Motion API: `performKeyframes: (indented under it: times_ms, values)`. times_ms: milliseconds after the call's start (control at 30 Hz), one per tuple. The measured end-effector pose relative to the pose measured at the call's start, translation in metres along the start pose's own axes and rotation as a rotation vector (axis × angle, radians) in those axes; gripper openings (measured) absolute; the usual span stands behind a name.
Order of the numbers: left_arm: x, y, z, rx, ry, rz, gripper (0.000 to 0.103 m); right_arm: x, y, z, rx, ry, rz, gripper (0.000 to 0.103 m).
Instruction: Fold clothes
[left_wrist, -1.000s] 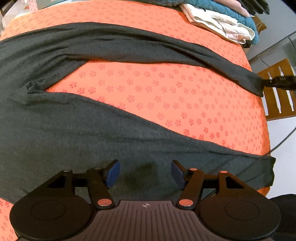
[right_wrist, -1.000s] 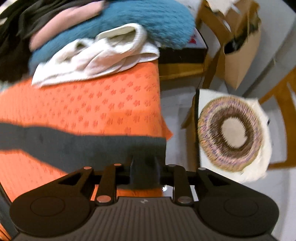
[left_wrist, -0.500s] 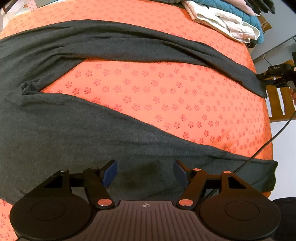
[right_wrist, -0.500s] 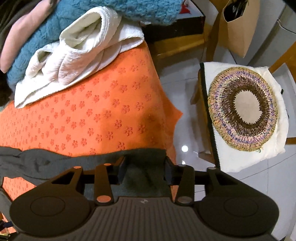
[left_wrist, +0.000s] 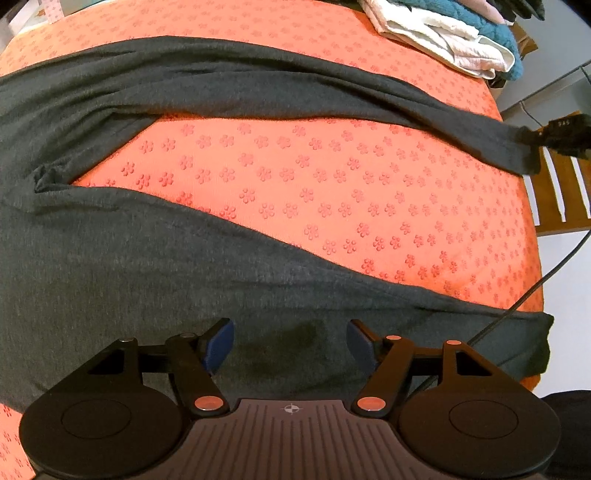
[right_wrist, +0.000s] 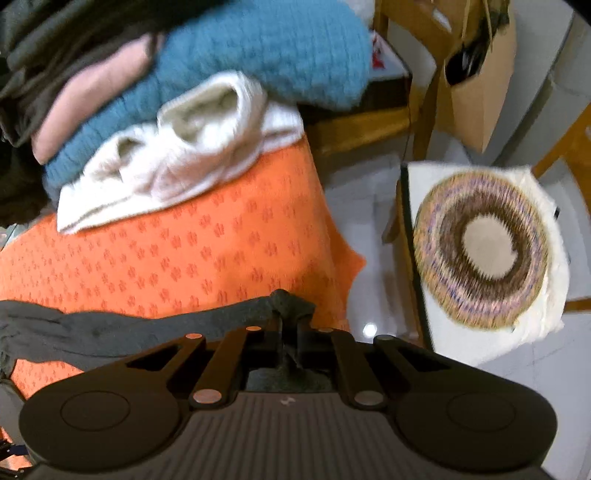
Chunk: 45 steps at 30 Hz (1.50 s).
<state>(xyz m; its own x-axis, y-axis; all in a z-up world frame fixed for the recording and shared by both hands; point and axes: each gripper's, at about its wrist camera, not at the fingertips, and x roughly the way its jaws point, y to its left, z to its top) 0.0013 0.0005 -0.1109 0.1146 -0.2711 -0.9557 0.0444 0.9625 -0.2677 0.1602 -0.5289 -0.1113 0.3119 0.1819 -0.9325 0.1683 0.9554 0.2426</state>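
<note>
Trousers (left_wrist: 155, 266), dark grey, lie spread in a V across the orange cover (left_wrist: 332, 192), legs parted, likely so one can be laid over the other. Right gripper (right_wrist: 290, 325) is closing, far hem pinched between its jaws. Left gripper (left_wrist: 290, 339) hovers wide, holding nothing. Only the right view shows the clothes pile (right_wrist: 192, 122) at eleven o'clock close up.

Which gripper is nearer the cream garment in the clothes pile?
Right. The right gripper, jaws closing on the dark trousers' hem, sits just below the cream garment; the left gripper hovers over the opposite leg.
</note>
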Motion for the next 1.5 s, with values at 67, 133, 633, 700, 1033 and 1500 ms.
performKeyframes:
  times_ms: [67,133,633,700,1033,1500]
  values:
    - [-0.001,0.000,0.000,-0.003,-0.002,-0.003,0.070,-0.007,0.005,0.006,-0.020,-0.043,-0.020,0.007]
    - [0.000,0.001,-0.001,-0.006,-0.003,-0.004,0.070,-0.010,0.009,0.012,-0.036,-0.070,-0.037,0.007]
    - [-0.014,0.015,0.000,-0.056,-0.037,0.032,0.071,-0.003,0.013,0.004,-0.137,-0.003,-0.151,0.027]
    - [-0.017,0.015,0.001,-0.050,-0.041,0.045,0.071,-0.012,0.013,-0.006,-0.134,-0.005,-0.140,0.027]
    - [-0.032,0.015,0.004,0.004,-0.080,0.110,0.071,-0.049,0.031,-0.090,-0.175,0.009,-0.086,0.028]
    - [-0.048,0.061,0.037,0.115,-0.101,0.174,0.071,-0.060,0.081,-0.226,-0.173,0.112,-0.048,0.034]
